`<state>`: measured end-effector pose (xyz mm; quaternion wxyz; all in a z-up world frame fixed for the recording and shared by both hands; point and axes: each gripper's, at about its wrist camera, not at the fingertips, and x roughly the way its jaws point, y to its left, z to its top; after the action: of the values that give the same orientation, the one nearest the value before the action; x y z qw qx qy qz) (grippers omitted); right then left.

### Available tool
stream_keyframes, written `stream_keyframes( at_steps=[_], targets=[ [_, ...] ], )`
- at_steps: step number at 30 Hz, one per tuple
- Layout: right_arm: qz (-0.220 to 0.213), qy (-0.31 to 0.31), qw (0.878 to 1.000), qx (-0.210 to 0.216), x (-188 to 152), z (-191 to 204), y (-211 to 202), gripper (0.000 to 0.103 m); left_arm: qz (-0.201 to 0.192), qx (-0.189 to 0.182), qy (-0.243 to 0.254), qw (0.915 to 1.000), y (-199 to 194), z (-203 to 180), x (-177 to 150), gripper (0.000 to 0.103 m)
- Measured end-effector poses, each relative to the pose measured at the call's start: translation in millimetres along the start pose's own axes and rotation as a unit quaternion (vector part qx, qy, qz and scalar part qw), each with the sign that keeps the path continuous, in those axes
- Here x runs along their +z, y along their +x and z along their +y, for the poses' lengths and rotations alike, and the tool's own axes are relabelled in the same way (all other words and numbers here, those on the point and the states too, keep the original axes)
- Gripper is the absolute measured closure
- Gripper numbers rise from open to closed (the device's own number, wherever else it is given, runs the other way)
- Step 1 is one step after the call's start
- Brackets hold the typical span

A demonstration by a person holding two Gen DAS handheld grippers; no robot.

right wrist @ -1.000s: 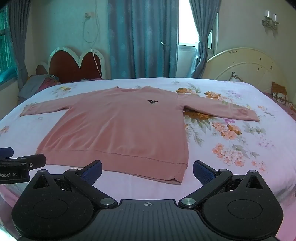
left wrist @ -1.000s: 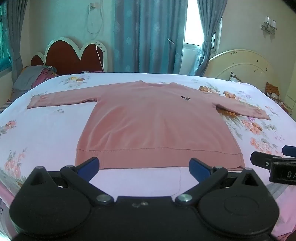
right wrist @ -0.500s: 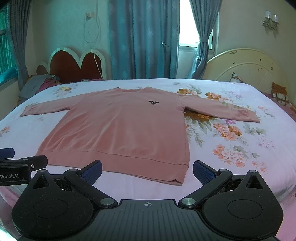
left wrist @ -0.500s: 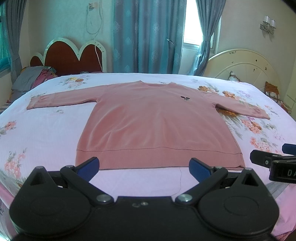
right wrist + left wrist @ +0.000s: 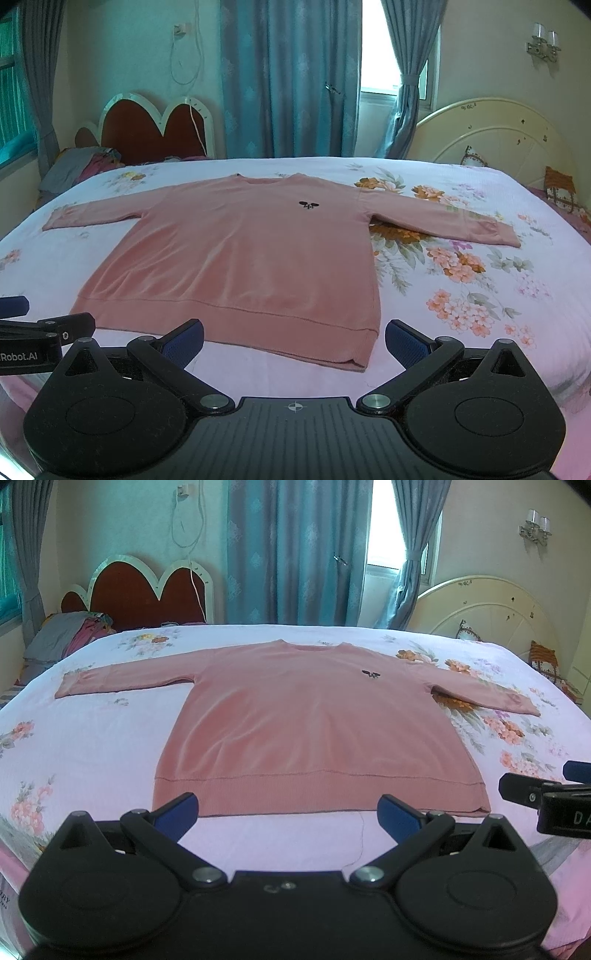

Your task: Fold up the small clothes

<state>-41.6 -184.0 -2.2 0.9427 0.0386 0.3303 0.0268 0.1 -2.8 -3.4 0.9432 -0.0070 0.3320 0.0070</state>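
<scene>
Teal curtains [image 5: 295,554] hang behind a wide bed with a white floral bedsheet [image 5: 92,746], and a red scalloped headboard [image 5: 144,590] stands at the far left with a heap of grey and pink clothes [image 5: 66,638] beside it. Spread flat in the middle of the bed lies a long-sleeved pink knit sweater [image 5: 314,731] with a small dark emblem [image 5: 370,674] on its chest; both sleeves reach outward and its ribbed hem faces the cameras. The left tongs [image 5: 288,808] hover just short of that hem, blue-padded fingers [image 5: 177,808] spread wide and gripping nothing. To their right, the right tongs [image 5: 293,338] hang near the hem's right corner, likewise wide apart and empty; the corner lies between the fingers in the right wrist view, apart from both pads. Farther right stand a cream rounded headboard [image 5: 491,609] and a patterned orange cushion [image 5: 543,661].
</scene>
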Motion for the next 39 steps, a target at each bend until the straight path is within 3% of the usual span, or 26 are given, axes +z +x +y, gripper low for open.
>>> stream_keyframes(
  at_steps=[39],
  targets=[
    [-0.002, 0.003, 1.0, 0.0, 5.7, -3.0, 0.0, 0.0, 0.001, 0.0, 0.002, 1.0, 0.9, -4.9, 0.4, 0.0]
  ],
)
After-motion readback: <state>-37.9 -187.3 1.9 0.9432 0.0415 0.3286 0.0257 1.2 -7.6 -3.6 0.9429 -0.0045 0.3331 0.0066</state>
